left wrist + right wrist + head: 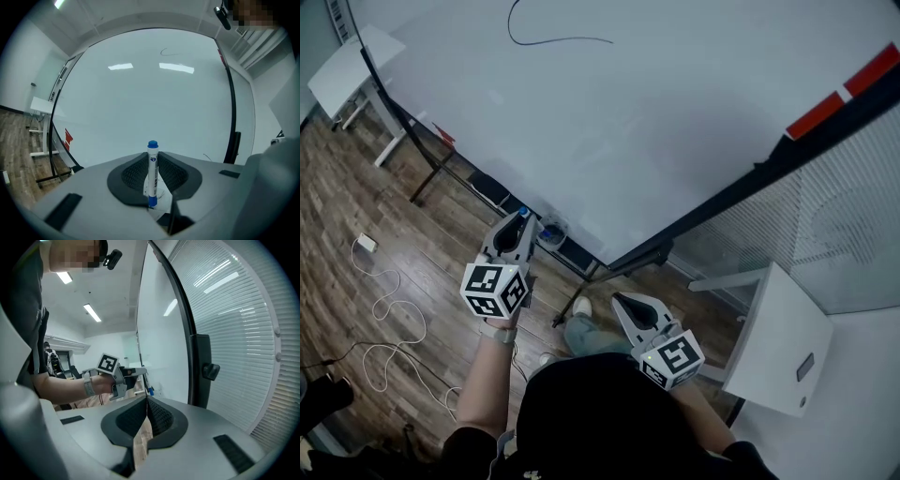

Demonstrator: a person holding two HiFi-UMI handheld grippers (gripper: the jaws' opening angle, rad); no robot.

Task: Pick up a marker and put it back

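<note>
We are clamping the light, stiff, probably slick marker mid-barrel in our left gripper; our right gripper is sitting closed, empty.

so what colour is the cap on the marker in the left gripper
Blue cap, white-barrelled marker; clearest in the left gripper view.

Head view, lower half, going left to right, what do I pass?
white charger with its cable → left tool, shut on a blue-capped marker → right tool, shut with nothing in it → white table
</note>
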